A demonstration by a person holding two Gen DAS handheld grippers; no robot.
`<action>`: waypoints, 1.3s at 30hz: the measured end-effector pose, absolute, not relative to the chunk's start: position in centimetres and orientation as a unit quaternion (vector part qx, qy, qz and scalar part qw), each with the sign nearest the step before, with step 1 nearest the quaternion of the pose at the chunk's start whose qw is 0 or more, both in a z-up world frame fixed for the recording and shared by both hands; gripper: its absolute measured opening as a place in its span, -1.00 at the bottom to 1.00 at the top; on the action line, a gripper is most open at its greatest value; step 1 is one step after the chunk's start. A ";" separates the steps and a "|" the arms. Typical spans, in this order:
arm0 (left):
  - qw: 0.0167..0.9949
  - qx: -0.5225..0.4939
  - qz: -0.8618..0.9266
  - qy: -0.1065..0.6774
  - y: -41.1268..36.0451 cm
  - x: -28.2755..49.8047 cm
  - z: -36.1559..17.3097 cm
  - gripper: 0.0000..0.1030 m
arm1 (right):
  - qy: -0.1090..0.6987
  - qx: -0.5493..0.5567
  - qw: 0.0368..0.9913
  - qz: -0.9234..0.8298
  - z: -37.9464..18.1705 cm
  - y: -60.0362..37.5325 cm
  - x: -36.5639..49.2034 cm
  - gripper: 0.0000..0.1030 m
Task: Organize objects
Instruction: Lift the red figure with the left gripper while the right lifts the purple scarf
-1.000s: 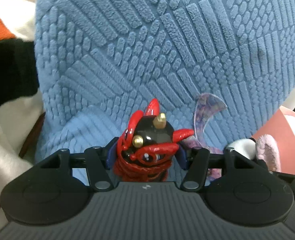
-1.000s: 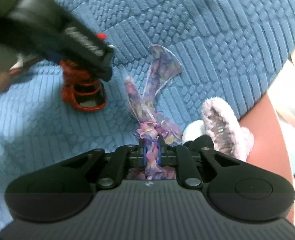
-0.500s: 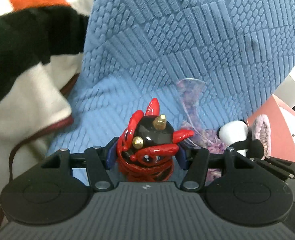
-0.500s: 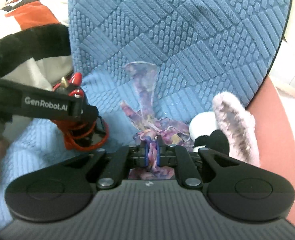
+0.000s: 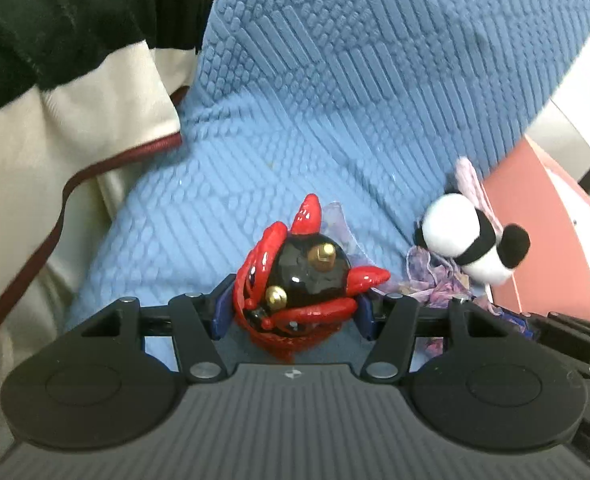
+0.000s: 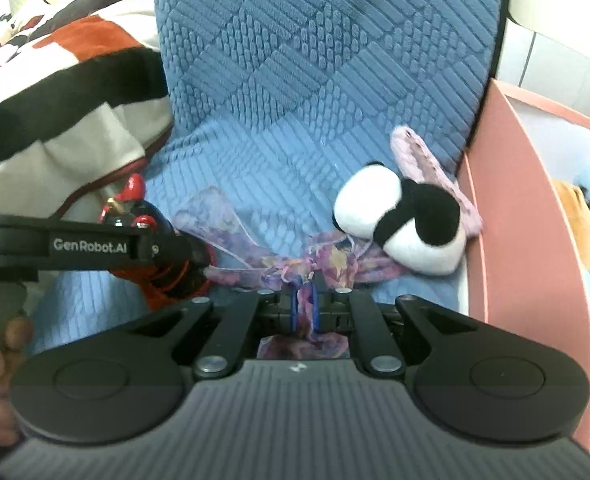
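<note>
Figurine [image 5: 299, 284], red and black, sits clamped in your left gripper [image 5: 293, 312]; your right gripper [image 6: 303, 306] is pinched tight on the purple ribbon bow [image 6: 327, 260], with the panda plush [image 6: 403, 220] just ahead to its right. Lift both together, keeping the ribbon's tail clear of the left gripper, and steer toward the pink bin [image 6: 527, 216] on the right.

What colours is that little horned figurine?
Glossy black with red horns and gold studs; the figurine shows best in the left wrist view.
</note>
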State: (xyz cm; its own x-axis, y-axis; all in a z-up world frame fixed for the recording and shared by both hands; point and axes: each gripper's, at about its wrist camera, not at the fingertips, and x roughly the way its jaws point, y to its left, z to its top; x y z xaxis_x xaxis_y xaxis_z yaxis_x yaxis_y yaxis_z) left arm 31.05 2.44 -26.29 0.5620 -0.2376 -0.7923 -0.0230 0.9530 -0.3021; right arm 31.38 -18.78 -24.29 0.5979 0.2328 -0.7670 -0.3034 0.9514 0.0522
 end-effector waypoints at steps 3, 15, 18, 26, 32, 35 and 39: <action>0.873 -0.136 -0.063 0.465 2.3 29.7 -26.2 0.23 | 0.432 -0.035 0.889 0.151 -24.4 -20.7 30.2 -0.84; 0.873 -0.127 -0.062 0.467 1.8 27.1 -26.0 0.25 | 0.453 -0.020 0.879 0.149 -25.1 -23.9 27.2 -0.87; 0.871 -0.134 -0.063 0.469 2.0 27.0 -25.9 0.26 | 0.454 -0.004 0.878 0.153 -25.1 -24.1 27.4 -0.83; 0.868 -0.154 -0.073 0.467 2.4 26.4 -25.2 0.47 | 0.440 -0.001 0.882 0.167 -24.6 -23.7 27.6 0.02; 0.867 -0.159 -0.069 0.467 2.8 26.7 -25.2 0.47 | 0.429 -0.016 0.892 0.142 -24.5 -23.0 29.4 0.25; 0.861 -0.173 -0.071 0.473 3.2 26.9 -25.4 0.47 | 0.441 -0.017 0.889 0.122 -25.0 -22.8 30.6 0.26; 0.858 -0.174 -0.074 0.477 3.1 27.1 -25.6 0.47 | 0.436 -0.015 0.892 0.120 -25.3 -22.3 31.9 0.26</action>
